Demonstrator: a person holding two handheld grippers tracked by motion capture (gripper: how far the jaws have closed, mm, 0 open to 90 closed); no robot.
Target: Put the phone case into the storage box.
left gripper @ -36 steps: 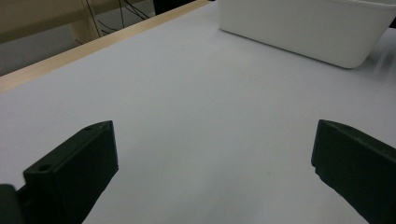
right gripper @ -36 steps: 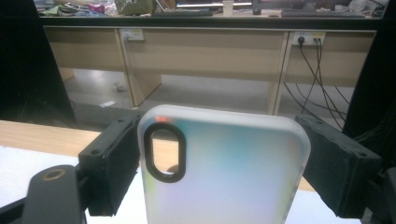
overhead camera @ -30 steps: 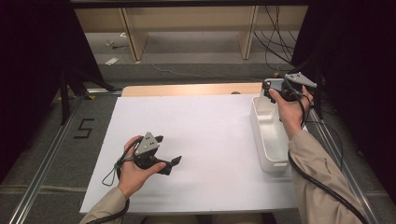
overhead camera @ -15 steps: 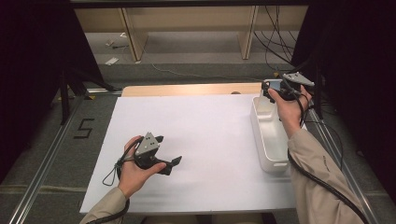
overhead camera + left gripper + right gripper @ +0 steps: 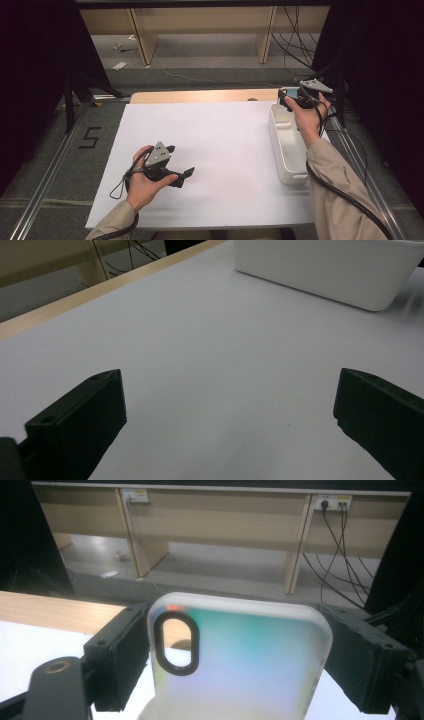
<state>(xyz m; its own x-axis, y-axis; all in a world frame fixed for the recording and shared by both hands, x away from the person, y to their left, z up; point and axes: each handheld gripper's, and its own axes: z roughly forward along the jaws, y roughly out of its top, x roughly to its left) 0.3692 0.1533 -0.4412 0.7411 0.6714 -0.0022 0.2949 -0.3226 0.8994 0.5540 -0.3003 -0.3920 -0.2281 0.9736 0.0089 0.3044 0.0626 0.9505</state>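
I am pinching a phone case [image 5: 240, 665] in my right claw [image 5: 295, 100], its jaws pressing on the case's two long edges. The case is standing upright between them, above the 12 o'clock end of the white bin [image 5: 287, 160]. My left claw [image 5: 175, 162] is resting spread and empty on the desk [image 5: 225, 140] at 7 o'clock.
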